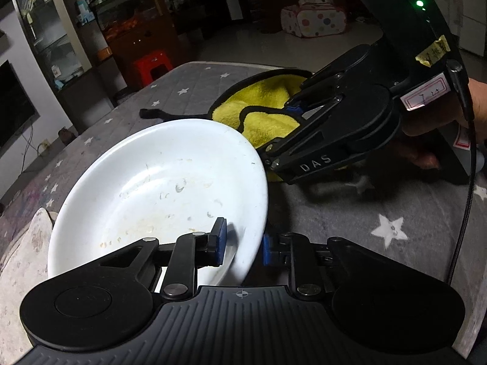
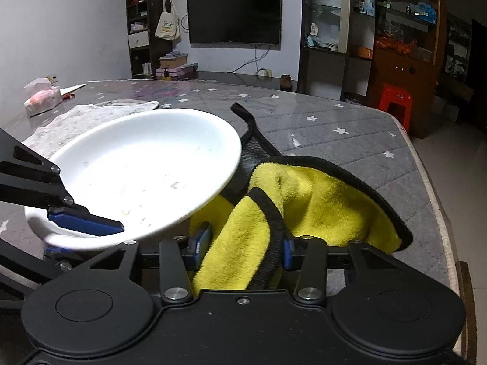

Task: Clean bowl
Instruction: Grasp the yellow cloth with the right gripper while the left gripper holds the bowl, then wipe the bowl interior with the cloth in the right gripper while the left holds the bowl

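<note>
A white shallow bowl (image 1: 164, 182) with dried food smears is held tilted above the table. My left gripper (image 1: 243, 248) is shut on the bowl's near rim, one blue pad inside and one outside. It also shows in the right wrist view (image 2: 88, 231), gripping the bowl (image 2: 146, 167). My right gripper (image 2: 242, 248) is shut on a yellow cloth with black edging (image 2: 310, 200), just right of and below the bowl's rim. In the left wrist view the right gripper (image 1: 292, 130) holds the cloth (image 1: 258, 106) beyond the bowl's far edge.
A grey star-patterned table cover (image 2: 334, 127) lies under everything. A pale crumpled cloth (image 2: 85, 115) lies behind the bowl. A wrapped packet (image 2: 42, 97) sits at the far left of the table. A red stool (image 2: 394, 103) stands off the table's right edge.
</note>
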A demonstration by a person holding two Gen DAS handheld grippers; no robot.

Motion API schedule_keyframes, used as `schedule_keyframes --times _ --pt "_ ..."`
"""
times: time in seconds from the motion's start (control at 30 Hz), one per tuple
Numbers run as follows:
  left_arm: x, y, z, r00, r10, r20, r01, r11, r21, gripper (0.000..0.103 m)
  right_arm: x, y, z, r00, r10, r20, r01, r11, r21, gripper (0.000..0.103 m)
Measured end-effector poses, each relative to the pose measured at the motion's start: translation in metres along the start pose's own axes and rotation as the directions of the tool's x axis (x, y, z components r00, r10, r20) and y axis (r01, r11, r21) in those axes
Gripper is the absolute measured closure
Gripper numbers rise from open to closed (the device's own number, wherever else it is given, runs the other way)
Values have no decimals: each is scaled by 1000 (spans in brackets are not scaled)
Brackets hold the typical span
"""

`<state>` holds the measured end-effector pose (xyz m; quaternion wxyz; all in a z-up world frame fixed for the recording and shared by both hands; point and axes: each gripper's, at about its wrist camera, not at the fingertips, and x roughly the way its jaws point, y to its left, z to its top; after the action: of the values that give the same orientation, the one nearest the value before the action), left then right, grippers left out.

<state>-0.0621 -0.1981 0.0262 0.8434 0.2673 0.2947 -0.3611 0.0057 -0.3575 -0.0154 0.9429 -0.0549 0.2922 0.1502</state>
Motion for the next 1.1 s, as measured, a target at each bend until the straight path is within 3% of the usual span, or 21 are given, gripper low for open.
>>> schedule_keyframes --times 0.53,1.1 --pt "-14 17 -13 998 -53 14 54 998 -17 79 -33 43 -17 992 122 26 -119 987 -112 63" --pt "-23 18 -23 993 -121 -6 121 991 53 78 -5 22 -1 993 112 30 -105 979 -176 63"
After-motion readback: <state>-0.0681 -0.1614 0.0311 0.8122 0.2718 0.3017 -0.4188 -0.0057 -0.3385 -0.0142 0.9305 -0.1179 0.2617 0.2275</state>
